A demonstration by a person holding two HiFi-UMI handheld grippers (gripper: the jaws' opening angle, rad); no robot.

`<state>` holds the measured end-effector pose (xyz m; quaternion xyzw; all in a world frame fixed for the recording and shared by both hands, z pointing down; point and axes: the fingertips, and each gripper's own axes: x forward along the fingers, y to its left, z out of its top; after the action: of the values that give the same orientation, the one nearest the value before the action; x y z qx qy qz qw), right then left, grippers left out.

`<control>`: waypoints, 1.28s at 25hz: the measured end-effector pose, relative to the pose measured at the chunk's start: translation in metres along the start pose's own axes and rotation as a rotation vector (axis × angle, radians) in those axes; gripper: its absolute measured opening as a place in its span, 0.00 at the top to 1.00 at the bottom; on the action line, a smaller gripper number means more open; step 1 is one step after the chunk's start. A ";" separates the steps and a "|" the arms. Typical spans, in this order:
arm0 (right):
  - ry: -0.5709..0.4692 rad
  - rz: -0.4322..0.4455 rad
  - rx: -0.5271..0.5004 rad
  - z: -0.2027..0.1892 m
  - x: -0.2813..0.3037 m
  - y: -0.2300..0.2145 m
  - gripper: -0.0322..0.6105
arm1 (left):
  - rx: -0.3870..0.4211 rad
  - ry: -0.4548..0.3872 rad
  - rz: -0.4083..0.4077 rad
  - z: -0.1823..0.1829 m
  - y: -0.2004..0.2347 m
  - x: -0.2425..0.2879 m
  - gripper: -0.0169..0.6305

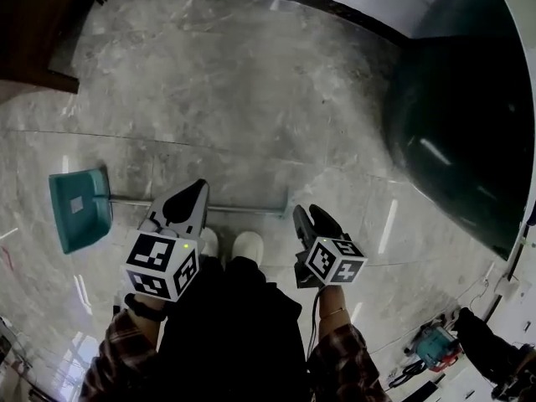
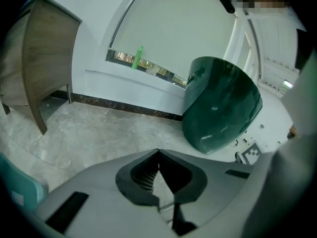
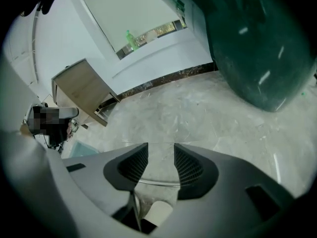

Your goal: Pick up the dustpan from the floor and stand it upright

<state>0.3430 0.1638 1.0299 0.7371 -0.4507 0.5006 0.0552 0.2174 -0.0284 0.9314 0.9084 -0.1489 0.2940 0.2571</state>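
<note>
On the floor, far left – dustpan (image 1: 79, 209): teal, lies flat on the grey marble floor (image 1: 251, 99) with the pan end pointing left; shows as a teal patch at the lower left of both gripper views.
Upper left – wooden cabinet (image 1: 38, 23): stands on legs close to the white wall, well apart from the dustpan.
Left of centre – handle (image 1: 243, 210): thin metal rod, runs rightward from the pan along the floor, passes beneath the left tongs in the head view and ends near the right tongs.
Left tongs (image 1: 198, 188): held above the handle, not touching it; tips (image 2: 158, 151) closed on each other in a point, nothing between them.
Centre – white shoes (image 1: 249, 245): side by side just behind the handle, between the two tongs.
Right tongs (image 1: 310, 218): held near the handle's right end; jaws narrowly apart and empty (image 3: 161, 150), with bare floor and a short stretch of the rod seen through the gap.
Far right – dark green object (image 1: 461, 124): large, rounded, glossy, set by the wall, well apart from the dustpan.
</note>
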 end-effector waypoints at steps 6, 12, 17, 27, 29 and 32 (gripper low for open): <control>0.082 -0.057 0.017 -0.044 0.072 -0.042 0.71 | -0.007 0.005 -0.013 -0.030 0.036 0.048 0.95; 0.150 -0.112 0.014 -0.081 0.113 -0.074 0.71 | -0.005 0.026 -0.026 -0.060 0.059 0.078 0.95; 0.198 -0.153 0.004 -0.110 0.141 -0.097 0.71 | -0.010 0.041 -0.028 -0.083 0.074 0.097 0.95; 0.293 -0.254 -0.038 -0.139 0.183 -0.117 0.75 | 0.011 0.076 -0.031 -0.095 0.085 0.119 0.95; 0.305 -0.270 -0.065 -0.140 0.181 -0.119 0.81 | 0.008 0.085 -0.039 -0.095 0.081 0.122 0.95; 0.326 -0.238 -0.068 -0.139 0.177 -0.115 0.82 | -0.010 0.089 -0.038 -0.097 0.080 0.120 0.95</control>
<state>0.3465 0.1978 1.2809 0.6921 -0.3621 0.5876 0.2113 0.2328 -0.0550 1.1026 0.8959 -0.1214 0.3284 0.2736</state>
